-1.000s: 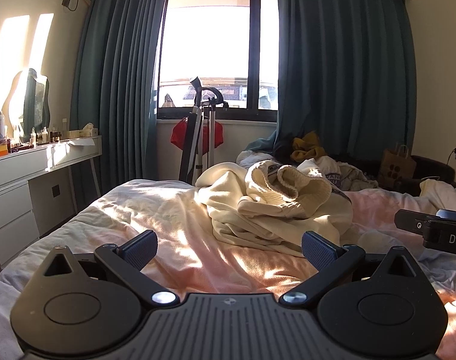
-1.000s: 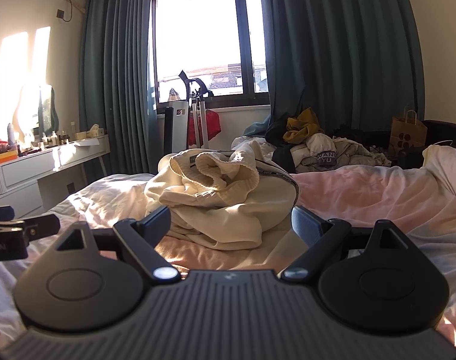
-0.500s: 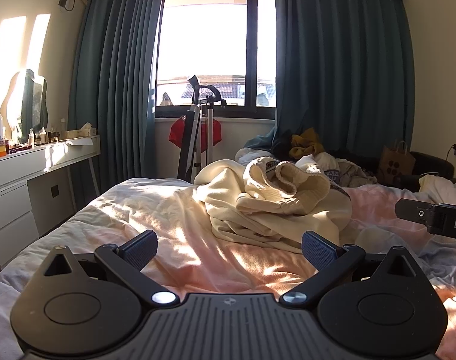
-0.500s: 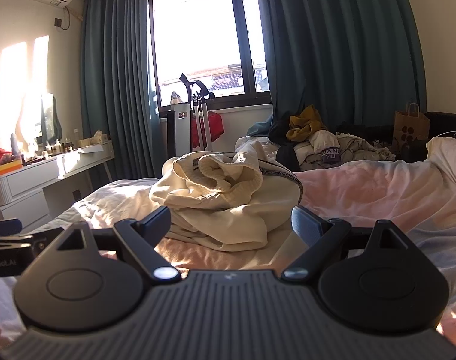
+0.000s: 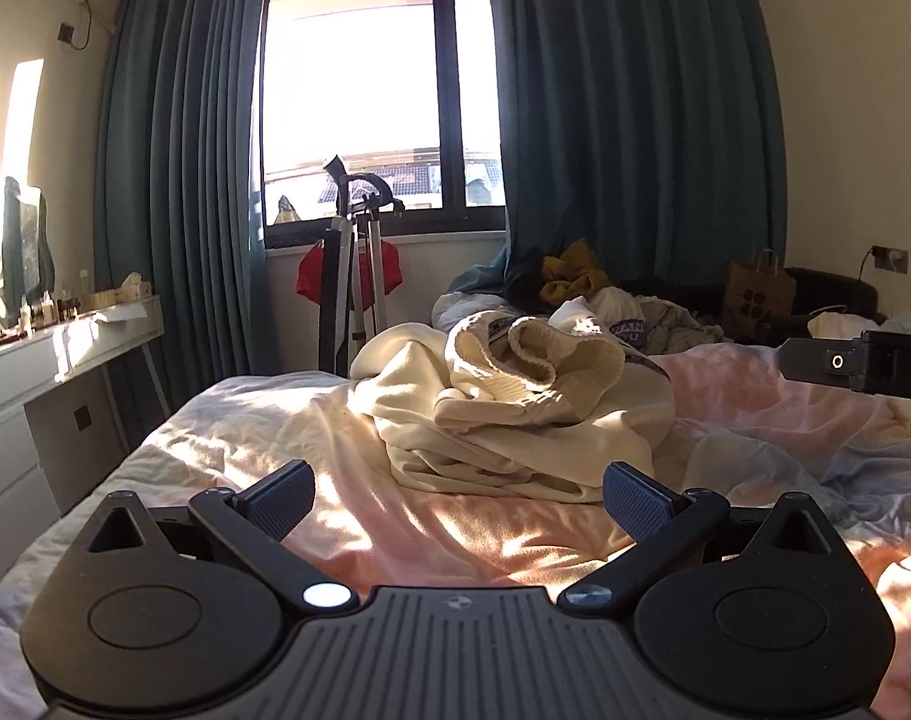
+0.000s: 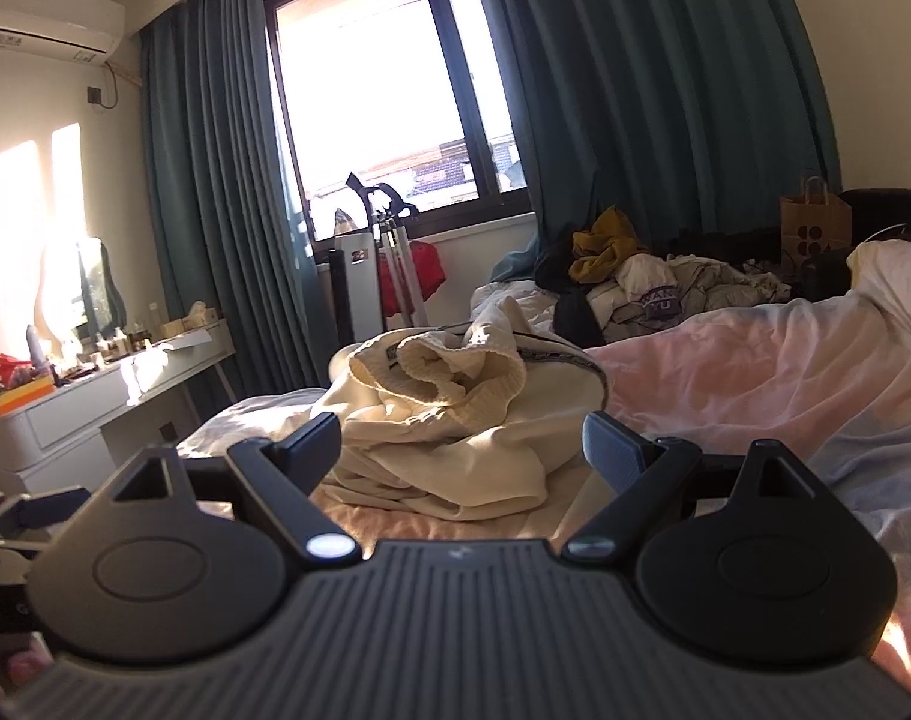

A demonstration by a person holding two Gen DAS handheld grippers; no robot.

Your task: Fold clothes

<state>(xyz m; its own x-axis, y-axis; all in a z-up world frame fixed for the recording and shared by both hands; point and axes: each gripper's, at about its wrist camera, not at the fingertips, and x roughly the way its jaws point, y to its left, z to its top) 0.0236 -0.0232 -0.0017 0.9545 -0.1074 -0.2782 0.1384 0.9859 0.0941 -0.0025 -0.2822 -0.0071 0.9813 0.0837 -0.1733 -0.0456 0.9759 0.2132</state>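
Note:
A crumpled cream sweatshirt [image 5: 515,414] lies in a heap in the middle of the pink bed [image 5: 395,540]; it also shows in the right wrist view [image 6: 455,426]. My left gripper [image 5: 458,495] is open and empty, held above the sheet just short of the heap. My right gripper [image 6: 461,447] is open and empty, its jaws standing to either side of the heap's near edge, above it. The right gripper's side shows at the left wrist view's right edge [image 5: 863,363].
A pile of other clothes [image 6: 647,288] lies at the bed's far end below the teal curtains [image 5: 629,138]. A white dresser [image 5: 47,372] with bottles stands left. A folded rack [image 5: 353,294] and a brown paper bag [image 6: 812,228] stand by the window wall.
Both grippers have risen and tilted up slightly; the right one has moved a little closer to the heap. The sweatshirt has not moved.

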